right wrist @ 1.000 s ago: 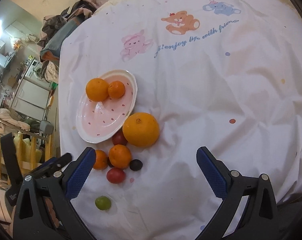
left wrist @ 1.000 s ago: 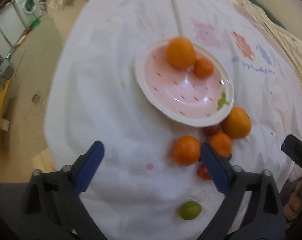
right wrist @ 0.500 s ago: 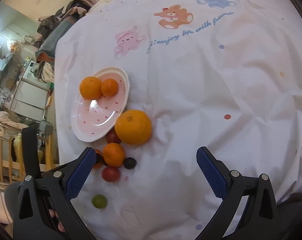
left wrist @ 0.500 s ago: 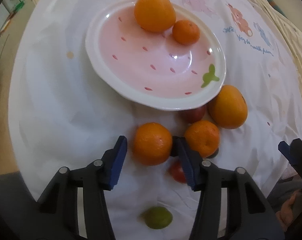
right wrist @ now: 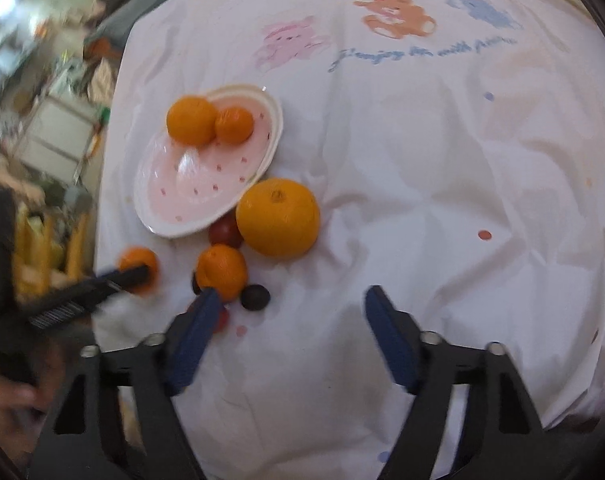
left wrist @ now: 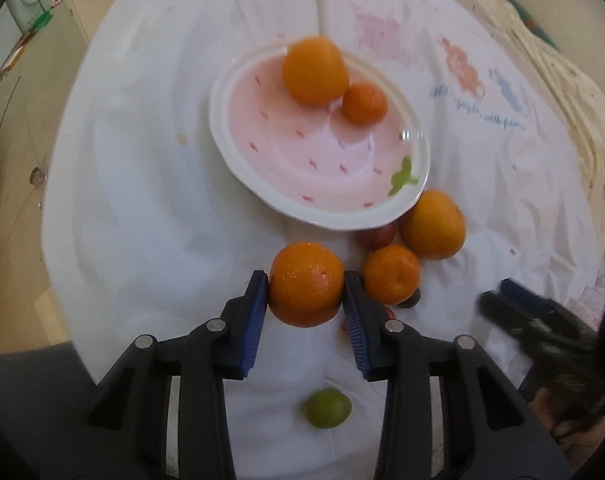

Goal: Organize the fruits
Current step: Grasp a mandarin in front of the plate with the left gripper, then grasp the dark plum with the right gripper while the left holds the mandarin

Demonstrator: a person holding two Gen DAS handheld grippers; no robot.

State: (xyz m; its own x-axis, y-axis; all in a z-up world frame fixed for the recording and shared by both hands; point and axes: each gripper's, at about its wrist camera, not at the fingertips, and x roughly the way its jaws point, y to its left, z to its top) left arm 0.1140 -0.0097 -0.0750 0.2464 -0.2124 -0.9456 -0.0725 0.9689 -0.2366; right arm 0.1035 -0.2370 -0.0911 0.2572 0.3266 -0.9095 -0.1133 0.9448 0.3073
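My left gripper (left wrist: 305, 285) is shut on a mandarin (left wrist: 306, 283), held just above the cloth near the pink plate (left wrist: 238, 152). The plate holds an orange (left wrist: 315, 70) and a small mandarin (left wrist: 364, 103). Beside the plate lie a big orange (right wrist: 277, 217), another mandarin (right wrist: 221, 270), a red fruit (right wrist: 224, 232), a dark plum (right wrist: 255, 297) and a green fruit (left wrist: 327, 408). My right gripper (right wrist: 292, 300) is open and empty above the cloth, right of the loose fruits. The held mandarin also shows in the right wrist view (right wrist: 139, 265).
A white cloth with cartoon bears (right wrist: 398, 16) covers the round table (right wrist: 442, 200). The table's left edge drops to the floor and furniture (left wrist: 18, 80). The right gripper shows blurred at the right of the left wrist view (left wrist: 530, 312).
My left gripper closed on the mandarin and lifted it back from the cloth. My right gripper narrowed its opening and moved closer to the loose fruits.
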